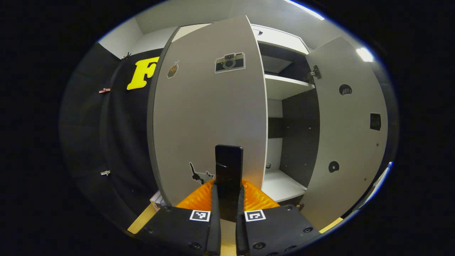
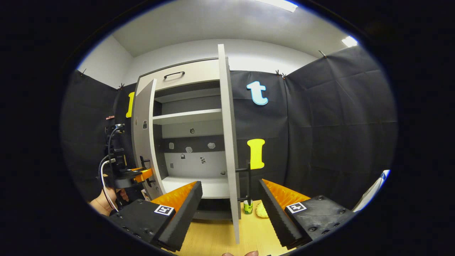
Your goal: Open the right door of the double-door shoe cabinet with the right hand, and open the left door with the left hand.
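Note:
The shoe cabinet (image 2: 185, 76) stands with both doors swung outward. In the left gripper view the left door (image 1: 209, 113), grey with stickers, is right in front of me. My left gripper (image 1: 228, 193) is shut on its black upright handle (image 1: 229, 160). The right door (image 1: 346, 135) shows its inner face farther right. In the right gripper view the right door (image 2: 227, 142) is edge-on between the fingers of my right gripper (image 2: 230, 188), which is open and touches nothing. That door's black handle (image 2: 247, 179) sticks out on its right. My left gripper (image 2: 137, 175), held by a hand (image 2: 105, 204), is at the left door (image 2: 144, 142).
White shelves (image 2: 186, 116) and a dark back panel show inside the cabinet. A small green bottle (image 2: 248, 207) and a yellow object (image 2: 262, 210) lie on the wooden surface (image 2: 213, 234) behind the right door. A white object (image 2: 373, 192) sits at the far right.

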Action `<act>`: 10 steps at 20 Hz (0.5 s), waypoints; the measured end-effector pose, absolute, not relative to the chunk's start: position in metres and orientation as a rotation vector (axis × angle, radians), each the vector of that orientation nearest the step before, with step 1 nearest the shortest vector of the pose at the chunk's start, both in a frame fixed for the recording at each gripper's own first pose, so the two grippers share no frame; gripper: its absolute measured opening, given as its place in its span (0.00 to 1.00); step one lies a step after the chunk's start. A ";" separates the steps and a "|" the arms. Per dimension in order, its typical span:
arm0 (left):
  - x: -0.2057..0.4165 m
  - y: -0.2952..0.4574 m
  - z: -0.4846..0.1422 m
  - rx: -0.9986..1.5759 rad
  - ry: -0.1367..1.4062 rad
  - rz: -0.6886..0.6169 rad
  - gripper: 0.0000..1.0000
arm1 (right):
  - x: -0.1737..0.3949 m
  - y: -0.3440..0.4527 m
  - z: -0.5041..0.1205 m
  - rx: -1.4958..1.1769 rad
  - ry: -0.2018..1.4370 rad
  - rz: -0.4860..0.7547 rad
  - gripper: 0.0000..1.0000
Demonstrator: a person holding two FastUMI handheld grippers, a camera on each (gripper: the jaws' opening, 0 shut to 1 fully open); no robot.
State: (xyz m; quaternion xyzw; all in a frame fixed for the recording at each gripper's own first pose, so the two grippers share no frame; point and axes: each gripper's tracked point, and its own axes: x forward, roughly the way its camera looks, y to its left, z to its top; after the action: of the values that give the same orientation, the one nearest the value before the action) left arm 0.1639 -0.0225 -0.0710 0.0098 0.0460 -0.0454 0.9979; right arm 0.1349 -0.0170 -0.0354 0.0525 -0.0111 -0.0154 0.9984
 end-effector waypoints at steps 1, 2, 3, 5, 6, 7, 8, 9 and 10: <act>0.156 -0.016 -0.071 0.018 0.098 -0.099 0.21 | 0.134 -0.015 -0.035 0.102 -0.026 -0.029 0.98; 0.149 -0.010 -0.071 0.015 0.101 -0.107 0.21 | 0.133 -0.013 -0.035 0.100 -0.028 -0.027 0.98; 0.141 -0.004 -0.070 0.014 0.100 -0.116 0.21 | 0.133 -0.011 -0.034 0.100 -0.032 -0.027 0.98; 0.129 0.012 -0.070 0.018 0.100 -0.124 0.21 | 0.133 -0.006 -0.034 0.106 -0.035 -0.026 0.98; 0.123 0.020 -0.070 0.021 0.099 -0.125 0.20 | 0.133 -0.003 -0.034 0.111 -0.033 -0.026 0.99; 0.119 0.027 -0.069 0.018 0.095 -0.128 0.21 | 0.134 0.000 -0.033 0.115 -0.034 -0.023 0.98; 0.114 0.032 -0.069 0.011 0.094 -0.135 0.20 | 0.133 0.002 -0.033 0.117 -0.035 -0.023 0.98; 0.112 0.037 -0.069 0.004 0.095 -0.143 0.20 | 0.133 0.004 -0.033 0.118 -0.036 -0.020 0.98; 0.109 0.041 -0.069 0.002 0.095 -0.149 0.20 | 0.131 0.006 -0.034 0.117 -0.036 -0.019 0.98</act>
State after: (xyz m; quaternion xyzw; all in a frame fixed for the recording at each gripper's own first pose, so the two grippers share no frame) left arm 0.1087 0.0415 -0.0688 0.0009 0.0476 -0.0742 0.9961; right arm 0.1314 0.0065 -0.0340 0.0585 -0.0182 -0.0093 0.9981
